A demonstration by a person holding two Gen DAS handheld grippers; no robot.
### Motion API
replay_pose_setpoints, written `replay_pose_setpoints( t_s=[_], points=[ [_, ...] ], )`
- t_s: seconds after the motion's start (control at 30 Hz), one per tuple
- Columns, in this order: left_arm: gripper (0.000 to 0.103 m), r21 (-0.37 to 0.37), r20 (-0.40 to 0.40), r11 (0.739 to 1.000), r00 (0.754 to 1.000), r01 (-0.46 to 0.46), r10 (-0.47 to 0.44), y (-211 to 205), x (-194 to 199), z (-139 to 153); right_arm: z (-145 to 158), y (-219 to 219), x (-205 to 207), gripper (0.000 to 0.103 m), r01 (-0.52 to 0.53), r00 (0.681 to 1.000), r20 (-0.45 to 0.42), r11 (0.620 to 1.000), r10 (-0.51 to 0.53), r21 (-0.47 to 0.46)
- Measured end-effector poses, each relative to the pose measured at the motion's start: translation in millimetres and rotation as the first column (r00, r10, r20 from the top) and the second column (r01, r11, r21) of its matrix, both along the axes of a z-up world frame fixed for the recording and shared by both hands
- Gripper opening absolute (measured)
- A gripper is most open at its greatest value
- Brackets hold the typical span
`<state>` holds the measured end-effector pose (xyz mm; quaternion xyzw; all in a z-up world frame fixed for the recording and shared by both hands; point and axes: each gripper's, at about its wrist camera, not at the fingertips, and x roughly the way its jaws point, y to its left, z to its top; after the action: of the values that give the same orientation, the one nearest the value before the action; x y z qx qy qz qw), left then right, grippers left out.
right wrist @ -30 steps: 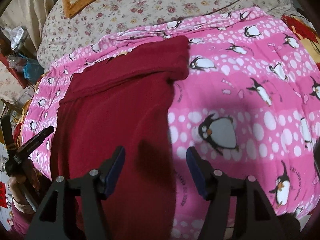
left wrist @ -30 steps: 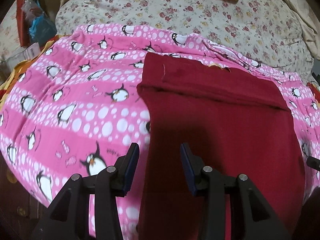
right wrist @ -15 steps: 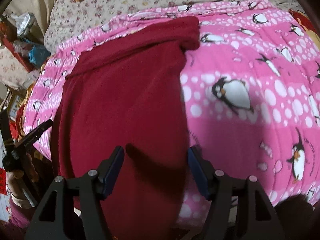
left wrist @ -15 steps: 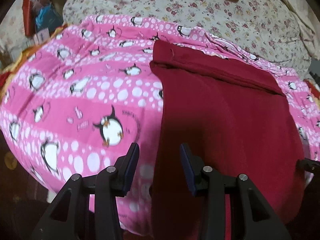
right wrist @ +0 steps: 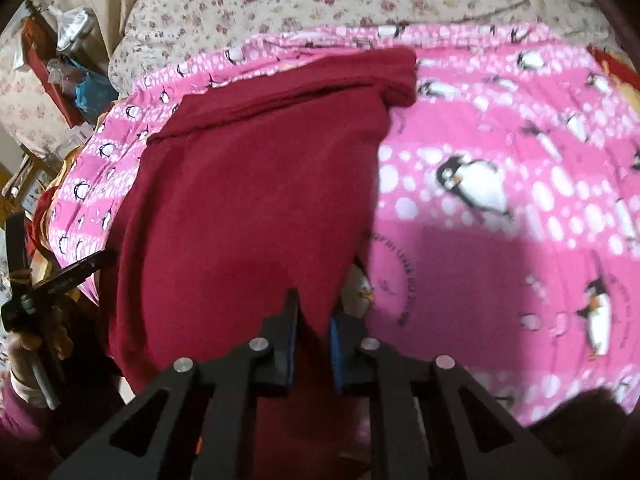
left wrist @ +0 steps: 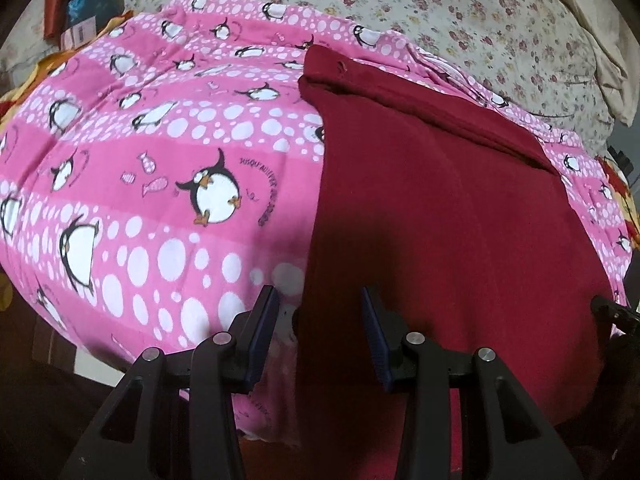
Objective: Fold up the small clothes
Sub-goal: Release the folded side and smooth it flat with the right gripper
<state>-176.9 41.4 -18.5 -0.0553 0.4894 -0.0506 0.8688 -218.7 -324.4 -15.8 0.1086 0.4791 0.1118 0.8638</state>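
Moved: right gripper point(right wrist: 313, 330) jaws just closed onto maroon garment point(right wrist: 256, 200) near corner.
Left gripper point(left wrist: 320, 334): wide, straddling garment's other near edge, nothing gripped.
Progress: far band folded over; main fold not yet made.

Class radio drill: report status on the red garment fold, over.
Right gripper just closed, fingers pinching the red garment's near edge. Left gripper open, straddling its other edge. Nothing in the way.

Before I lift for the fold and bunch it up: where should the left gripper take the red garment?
Take the red garment at its near left edge, coming from the open pink side. That edge already lies between the open left gripper fingers. The right gripper has just closed on the opposite near edge.
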Motion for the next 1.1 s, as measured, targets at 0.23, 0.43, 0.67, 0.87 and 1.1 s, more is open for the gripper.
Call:
replay_pose_setpoints(
  t_s=[0.23,0.43,0.67,0.87,1.1],
  points=[
    [0.022,0.016,0.002,1.0,1.0,0.002,-0.002,-1,-6,-2,-13,-6,-6,0.012,0.016,0.999,-0.046,0.999,-0.017,-0.037],
    [0.022,0.019,0.002,1.0,1.0,0.003,-0.003,0,-10,-4,-6,-27,-12,0.042,0.073,0.995,-0.08,0.992,-0.065,0.106],
    [0.022,0.021,0.002,1.0,1.0,0.002,-0.002,0,-11,-4,-20,-34,-26,0.058,0.088,0.988,-0.141,0.982,-0.065,0.164],
    [0.022,0.022,-0.001,1.0,1.0,0.004,-0.004,0,-12,-4,-23,-14,-30,0.049,0.032,0.994,-0.104,0.995,-0.021,0.1],
    [0.022,0.01,-0.018,1.0,1.0,0.007,-0.006,4,-23,-7,-12,-18,-31,0.009,0.003,0.996,-0.087,0.999,0.001,0.045]
  ],
)
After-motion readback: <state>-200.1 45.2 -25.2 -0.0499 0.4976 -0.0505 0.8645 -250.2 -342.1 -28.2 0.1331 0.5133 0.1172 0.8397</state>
